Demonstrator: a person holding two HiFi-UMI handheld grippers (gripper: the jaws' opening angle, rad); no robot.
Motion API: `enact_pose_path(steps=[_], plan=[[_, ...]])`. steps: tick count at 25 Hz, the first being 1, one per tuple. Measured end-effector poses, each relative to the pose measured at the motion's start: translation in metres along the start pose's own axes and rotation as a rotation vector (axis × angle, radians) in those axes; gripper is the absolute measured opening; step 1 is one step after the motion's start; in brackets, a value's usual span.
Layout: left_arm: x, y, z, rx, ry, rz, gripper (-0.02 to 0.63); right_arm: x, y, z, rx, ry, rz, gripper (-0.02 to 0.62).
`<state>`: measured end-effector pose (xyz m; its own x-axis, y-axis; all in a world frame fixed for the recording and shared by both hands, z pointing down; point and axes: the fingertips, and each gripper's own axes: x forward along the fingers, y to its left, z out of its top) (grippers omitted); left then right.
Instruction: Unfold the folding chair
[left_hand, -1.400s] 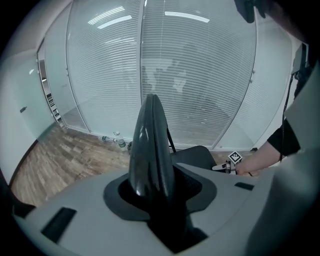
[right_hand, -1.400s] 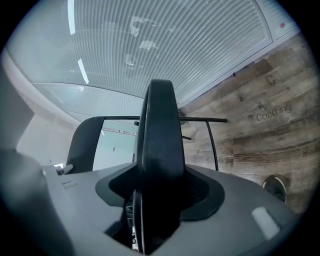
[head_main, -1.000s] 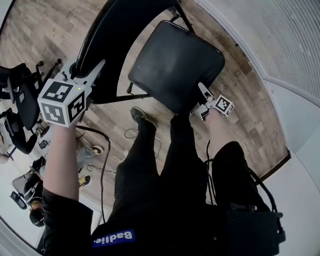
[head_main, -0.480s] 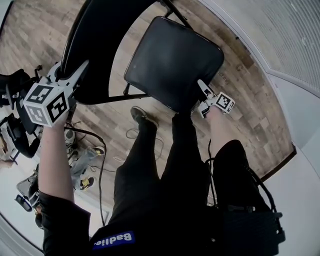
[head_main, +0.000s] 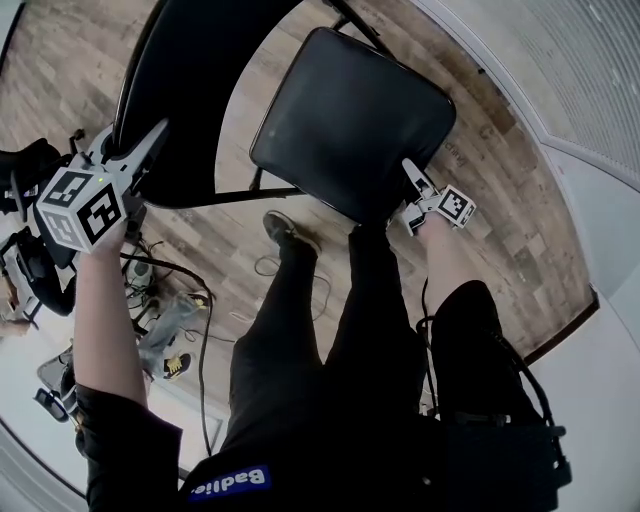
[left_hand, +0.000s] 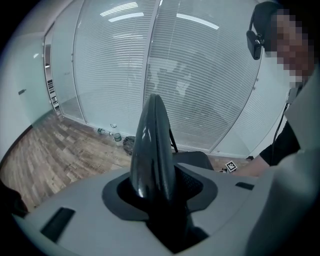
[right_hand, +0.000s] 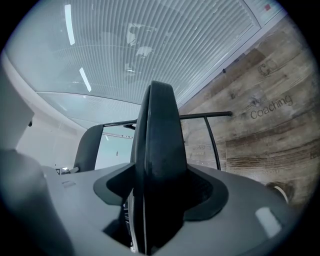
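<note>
with jaws just eased wider, the right gripper (head_main: 411, 174) grasps the chair seat (head_main: 350, 110) at its 5 o'clock corner, while the left gripper (head_main: 155, 136) grasps the chair backrest (head_main: 190, 80) at 8 o'clock.

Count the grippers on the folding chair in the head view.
2. The left gripper has the backrest edge between its jaws. The right gripper has the seat near edge between its jaws. Both pairs of jaws have just been opening. None seems hidden.
</note>
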<state>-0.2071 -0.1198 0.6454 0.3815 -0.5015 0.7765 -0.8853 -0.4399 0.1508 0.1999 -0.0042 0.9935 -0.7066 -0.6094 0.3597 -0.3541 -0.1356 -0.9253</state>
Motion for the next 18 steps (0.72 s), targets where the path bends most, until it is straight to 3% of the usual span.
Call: enact_pose_path(steps=[2,4,7,13,15,18], plan=[[0.000,0.003,-0.002,-0.005,-0.004,-0.005,0.140,0.004,0.004,0.002,-0.048,0.000,0.044,0.265],[0.001,0.005,-0.005,-0.010,-0.005,-0.010,0.140,0.001,-0.004,-0.001,-0.022,-0.005,0.015,0.268],[0.003,0.006,-0.008,-0.018,-0.005,-0.021,0.142,0.003,-0.002,0.000,-0.051,-0.008,0.073,0.270],[0.003,0.006,-0.007,-0.020,-0.011,-0.027,0.142,0.002,0.000,0.000,-0.029,-0.024,0.086,0.275],[0.003,0.005,-0.007,-0.022,-0.011,-0.032,0.143,0.002,0.002,0.002,-0.033,-0.058,0.069,0.283],[0.005,0.005,-0.006,-0.039,-0.005,-0.054,0.143,-0.005,-0.008,0.000,0.015,-0.093,-0.047,0.294]])
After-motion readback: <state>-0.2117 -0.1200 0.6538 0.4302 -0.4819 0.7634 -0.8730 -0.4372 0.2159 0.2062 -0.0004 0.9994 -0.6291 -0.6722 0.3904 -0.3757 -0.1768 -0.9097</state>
